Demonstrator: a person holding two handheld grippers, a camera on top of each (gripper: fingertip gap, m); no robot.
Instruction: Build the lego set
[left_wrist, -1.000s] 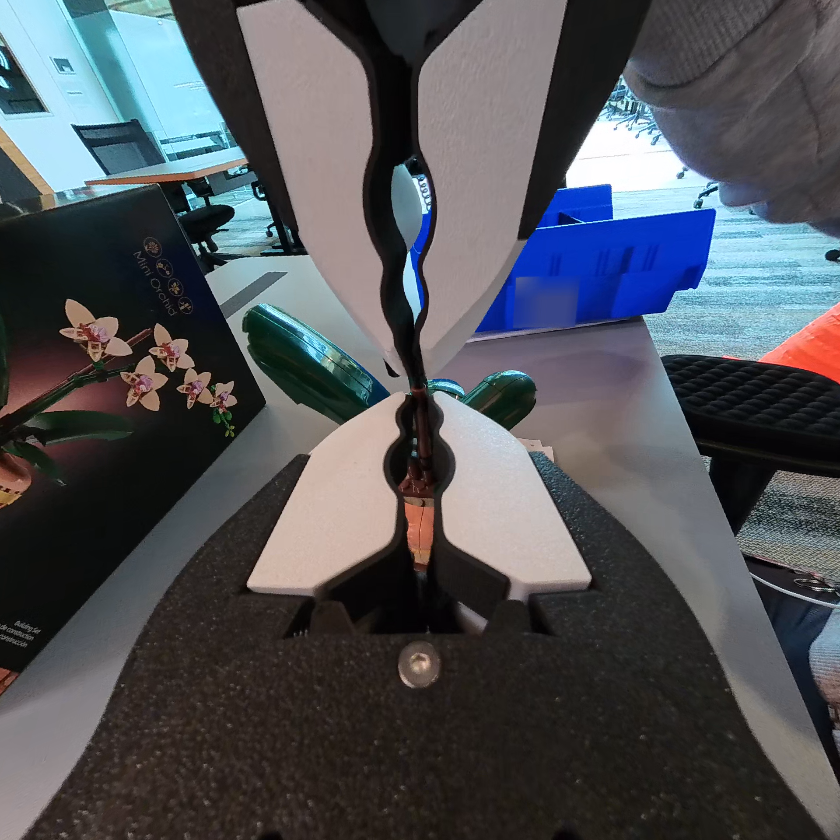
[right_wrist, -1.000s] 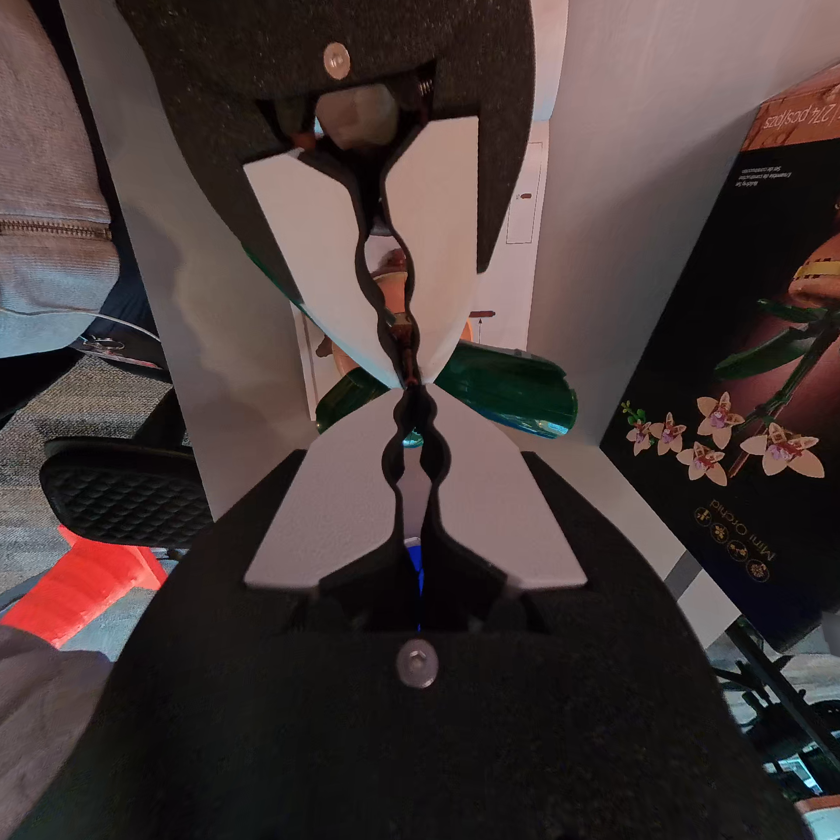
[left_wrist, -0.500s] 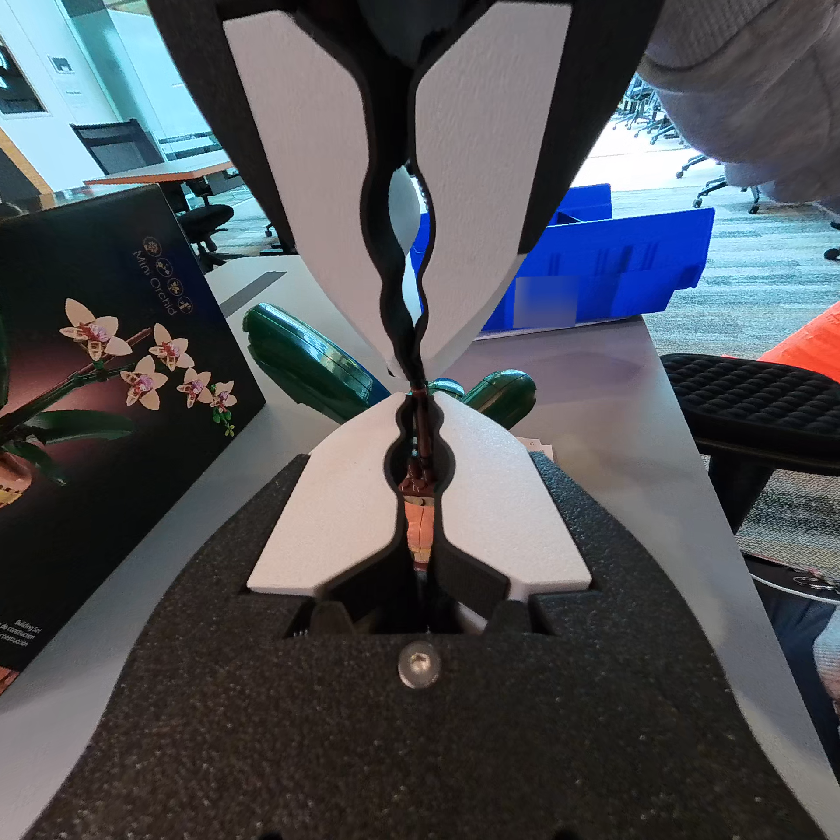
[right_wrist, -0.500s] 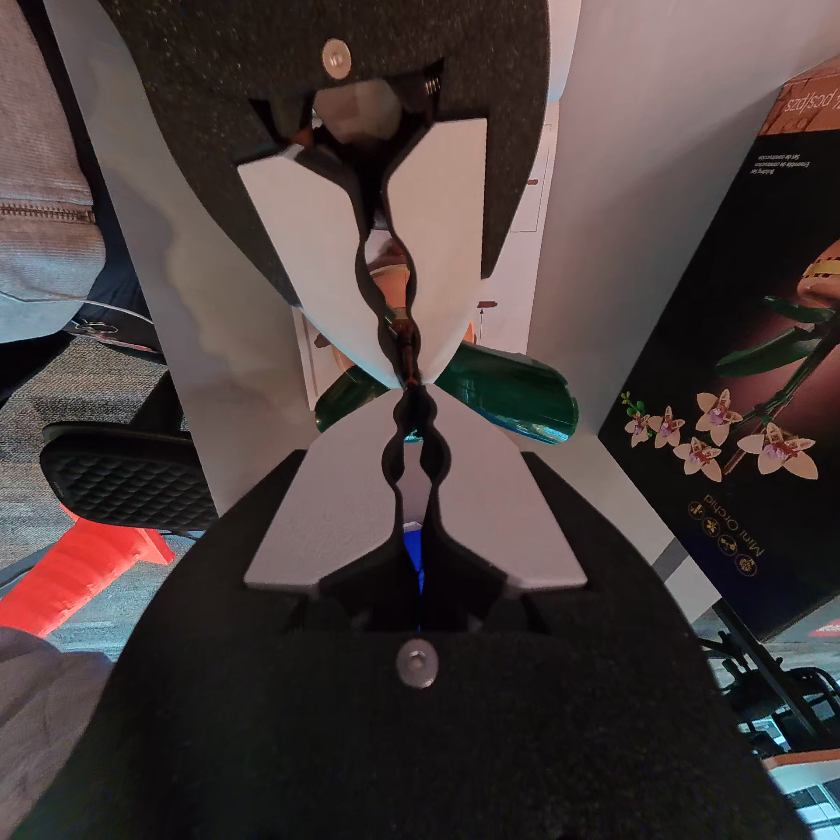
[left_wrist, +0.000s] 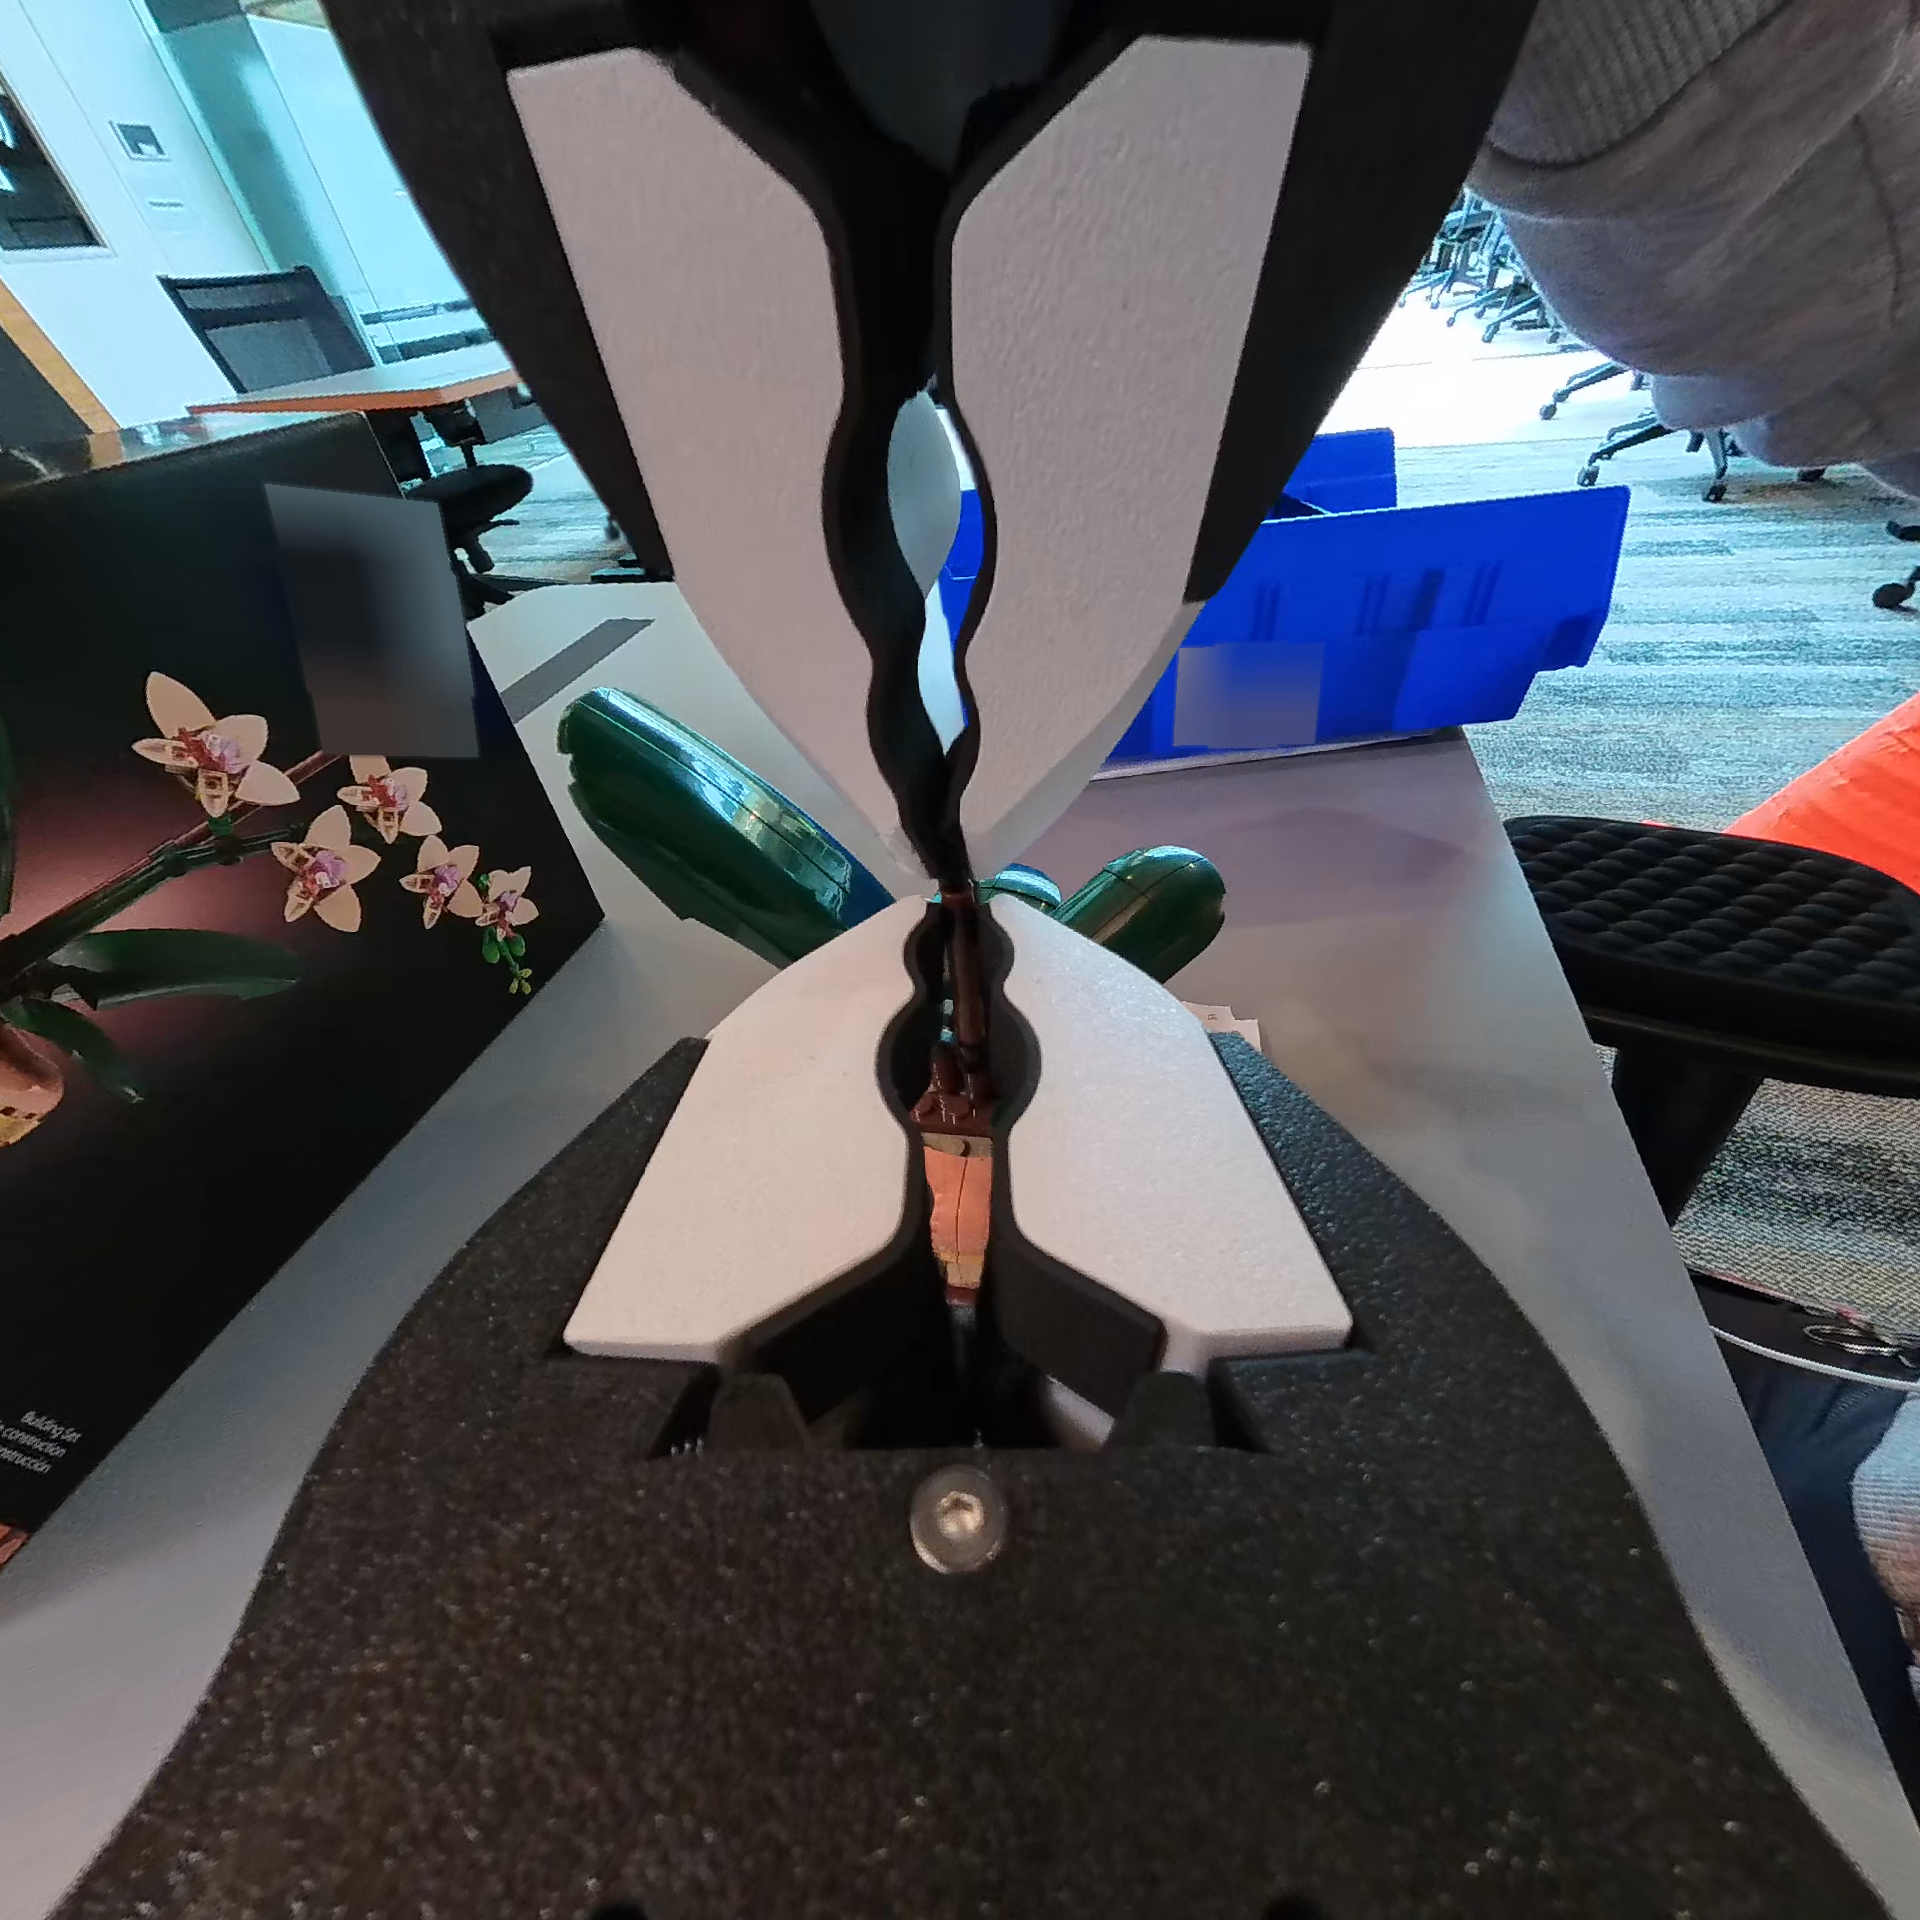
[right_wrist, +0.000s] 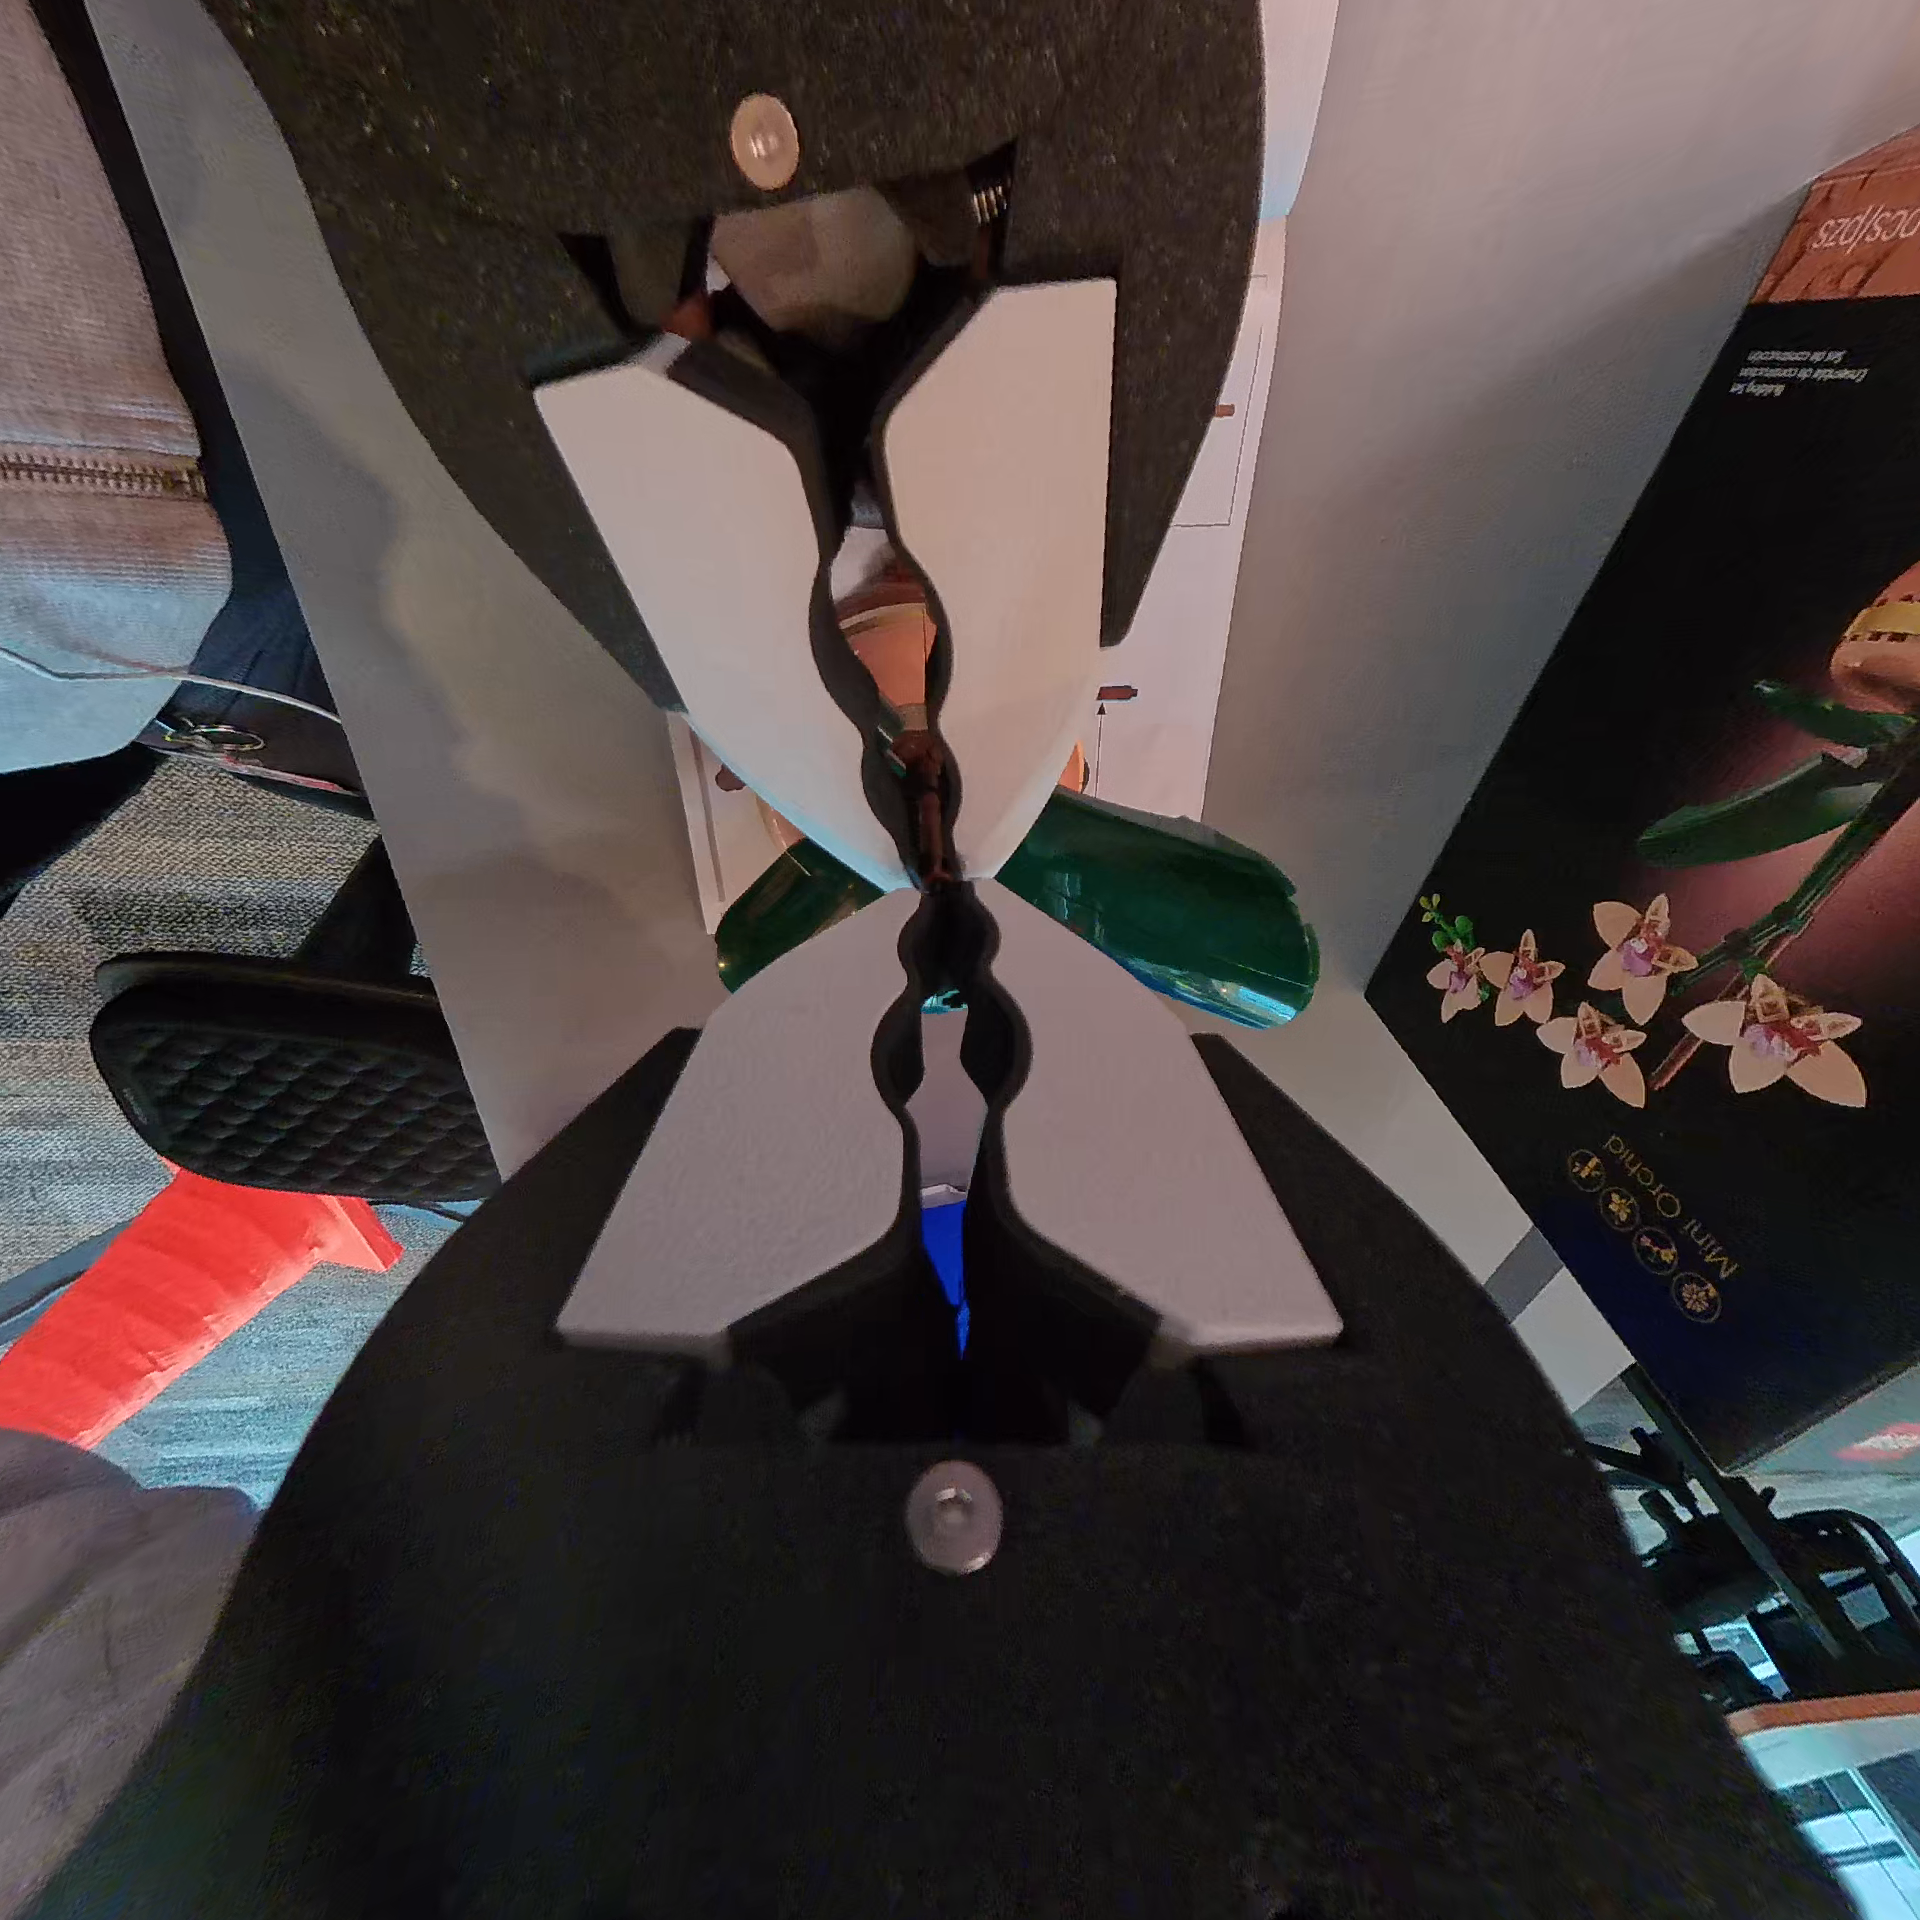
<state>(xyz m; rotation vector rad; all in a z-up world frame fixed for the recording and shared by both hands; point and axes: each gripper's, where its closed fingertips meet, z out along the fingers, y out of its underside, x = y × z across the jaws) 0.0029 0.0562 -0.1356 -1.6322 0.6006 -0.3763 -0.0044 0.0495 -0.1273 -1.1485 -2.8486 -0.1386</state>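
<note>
My left gripper (left_wrist: 951, 912) is shut on the thin brown stem (left_wrist: 964, 997) of the lego orchid build, which runs between its white fingers. The salmon pot (left_wrist: 961, 1195) shows behind the finger gap, and dark green leaves (left_wrist: 707, 821) spread out beyond the tips. My right gripper (left_wrist: 935, 864) comes in from above, shut, its tips pinched at the stem's top end, tip to tip with the left one. In the right wrist view my right gripper (right_wrist: 940, 906) meets the left gripper (right_wrist: 928, 871), with the stem (right_wrist: 928, 805), the pot (right_wrist: 894, 644) and a leaf (right_wrist: 1153, 914) behind.
The set's dark box (left_wrist: 260, 935) stands at the left on the grey table (left_wrist: 1299, 935). A blue bin (left_wrist: 1403, 623) sits at the far edge. A black chair armrest (left_wrist: 1714, 935) and an orange object (left_wrist: 1849, 810) lie off the right edge. A grey sleeve (left_wrist: 1714, 208) is at top right. Both grippers' tips are close together, under 4 cm apart.
The right gripper has come slightly nearer the left camera and shifted a little. Both grippers stay shut at the stem and the build has not visibly moved.
</note>
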